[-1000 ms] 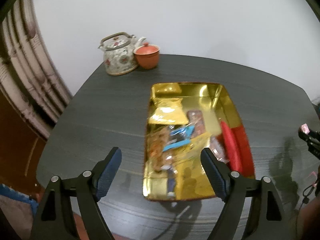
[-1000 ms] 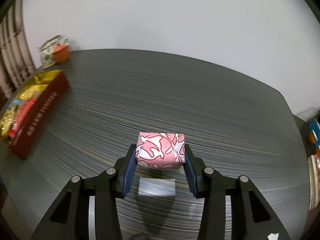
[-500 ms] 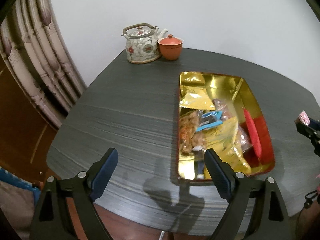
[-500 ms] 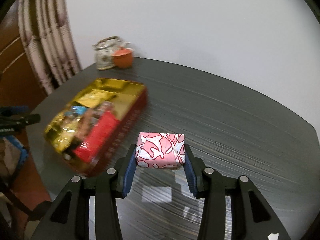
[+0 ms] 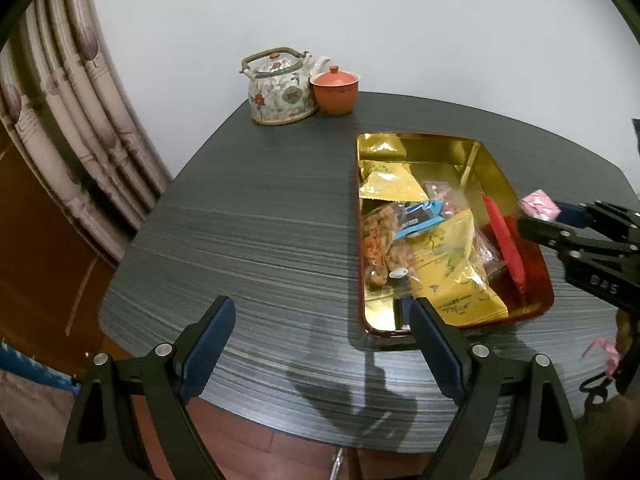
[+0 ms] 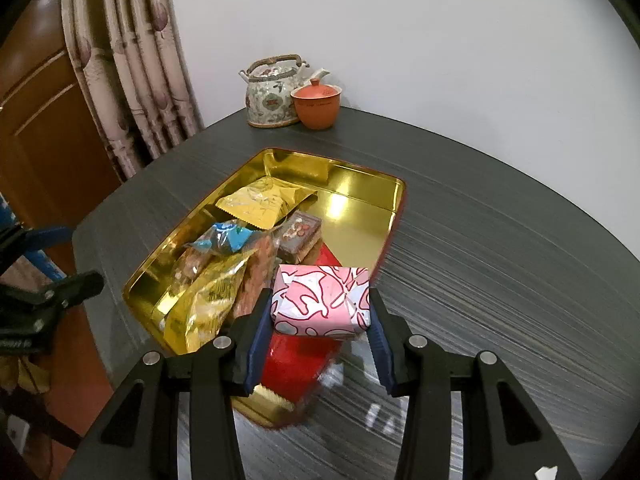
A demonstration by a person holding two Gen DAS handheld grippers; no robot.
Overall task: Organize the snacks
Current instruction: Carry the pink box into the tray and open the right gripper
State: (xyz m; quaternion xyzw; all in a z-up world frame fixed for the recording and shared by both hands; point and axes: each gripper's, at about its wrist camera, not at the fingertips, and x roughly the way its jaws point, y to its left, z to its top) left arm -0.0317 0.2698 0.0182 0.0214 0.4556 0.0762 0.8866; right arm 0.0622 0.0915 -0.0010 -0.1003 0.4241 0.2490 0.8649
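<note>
— What's the right tongs [image 6: 320, 332] got there?

— A small block wrapped in glossy pink paper with white shapes outlined in red [image 6: 320, 300]. The blue pads pinch it on its two short sides, and it hangs over the near end of the shallow rectangular tin tray with the mirror-gold inside and red outer wall [image 6: 362, 192]. From the other side you can see the same pink block [image 5: 539, 205] at the tray's right rim [image 5: 416, 138].

— And the tray's contents?

— Crinkly stuff mostly. A gold foil sachet with a zigzag edge [image 6: 260, 204], a clear bag of orange-brown twisted crackers [image 5: 380, 248], a blue-and-white wrapper [image 5: 420, 218] lying on that bag, a large yellow foil packet with print on it [image 5: 460, 280], a flat red packet [image 5: 504, 248] leaning on the right wall, and a small clear-wrapped brown bar [image 6: 300, 234]. The far end of the tray is bare shiny metal.

— The left tongs [image 5: 320, 344]?

— Spread wide with nothing between them, poised over the dark grey streaked wood-grain tabletop [image 5: 248, 216], just short of the tray's near left corner.

— Anything else on there?

— At the far edge, a rounded ceramic teapot with a floral pattern and a hoop handle [image 5: 280, 90], touching a terracotta lidded cup [image 5: 335, 92]. A ribbed patterned curtain [image 5: 72, 128] hangs to the left.
</note>
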